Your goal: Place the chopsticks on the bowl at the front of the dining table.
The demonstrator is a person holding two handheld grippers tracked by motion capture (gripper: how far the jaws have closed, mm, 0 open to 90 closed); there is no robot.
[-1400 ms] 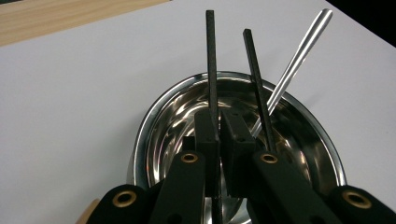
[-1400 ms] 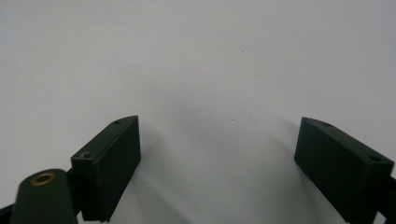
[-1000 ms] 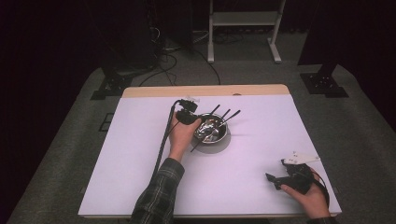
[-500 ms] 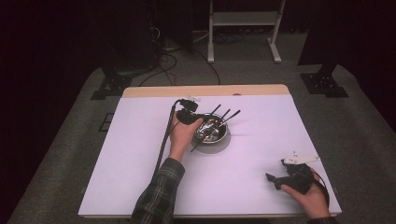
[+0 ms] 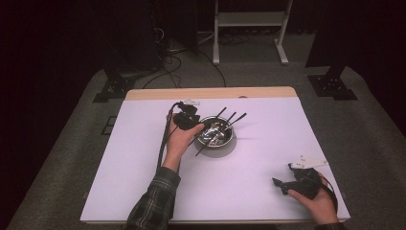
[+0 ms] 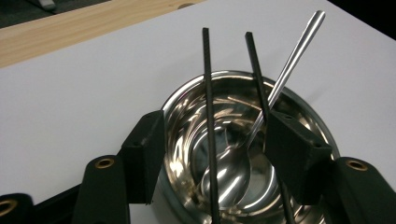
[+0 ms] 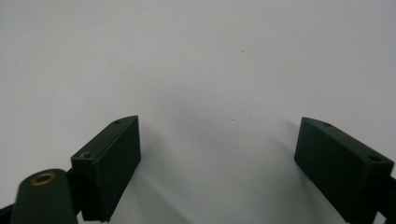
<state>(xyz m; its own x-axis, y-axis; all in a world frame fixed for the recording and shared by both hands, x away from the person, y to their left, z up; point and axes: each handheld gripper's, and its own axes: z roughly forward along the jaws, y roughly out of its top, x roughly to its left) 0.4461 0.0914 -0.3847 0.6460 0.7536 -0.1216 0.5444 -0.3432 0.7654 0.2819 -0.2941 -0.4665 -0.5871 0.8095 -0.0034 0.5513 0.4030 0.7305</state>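
Right gripper [image 5: 287, 184]: it rested open and empty, well apart from the bowl, so it stayed out of the way;
Left gripper [image 6: 212, 154]: its jaws had just been opening over the bowl [image 6: 299, 105]; they squeezed nothing;
Chopsticks [image 6: 208, 112]: two black sticks lay between the jaws, leaning on the bowl's rim, likely let go;
Spoon [image 6: 285, 70]: it sat in the bowl, its handle crossing one stick;
Table [image 5: 268, 120]: bare white beyond the bowl.

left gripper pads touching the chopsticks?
Cannot tell. In the left gripper view the left gripper, jaws just opening, straddles both chopsticks; the right pad overlaps one.
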